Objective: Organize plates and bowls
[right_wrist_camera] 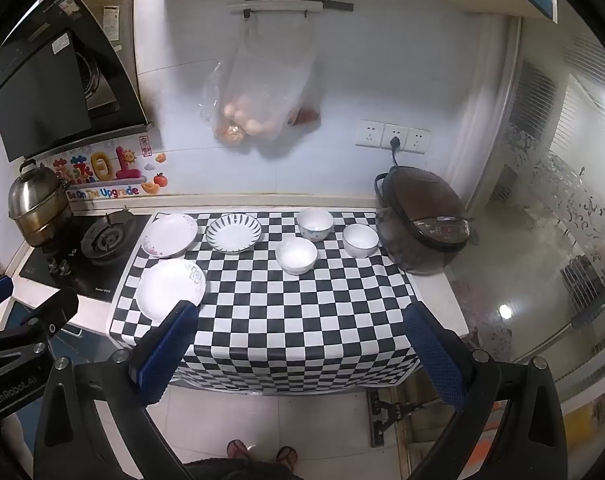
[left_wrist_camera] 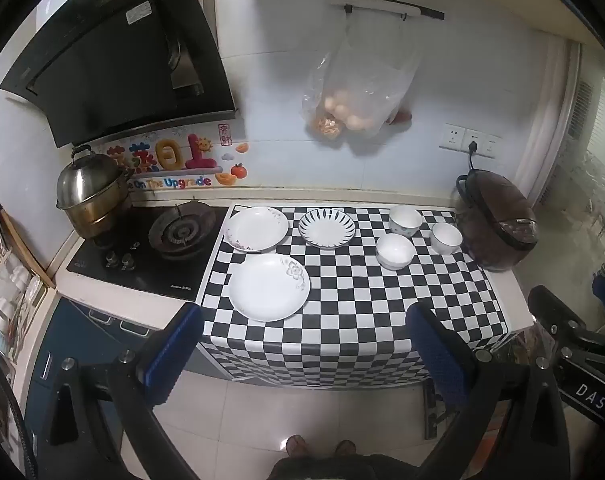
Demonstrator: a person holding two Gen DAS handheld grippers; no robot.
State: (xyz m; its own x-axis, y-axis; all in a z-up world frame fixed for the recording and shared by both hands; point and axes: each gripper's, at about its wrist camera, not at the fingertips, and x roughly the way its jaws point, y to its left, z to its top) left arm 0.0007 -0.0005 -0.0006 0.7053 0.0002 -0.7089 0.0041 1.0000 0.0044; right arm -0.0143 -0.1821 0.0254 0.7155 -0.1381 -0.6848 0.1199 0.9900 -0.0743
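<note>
- Blue-padded left gripper [left_wrist_camera: 302, 344] and right gripper [right_wrist_camera: 298, 344] both spread wide, nothing between the jaws, held back over the front edge of the checkered cloth [left_wrist_camera: 354, 300].
- Nothing stacked yet, by my reading: three plates lie apart at the left, near plate [left_wrist_camera: 268, 287], floral plate [left_wrist_camera: 257, 229], striped plate [left_wrist_camera: 327, 227].
- Three bowls [left_wrist_camera: 395, 251] stand apart toward the rice cooker [left_wrist_camera: 498, 226].
- Open room: the cloth's bare front half. Stove [left_wrist_camera: 150, 248] hems in the left; counter drops off at the front.
</note>
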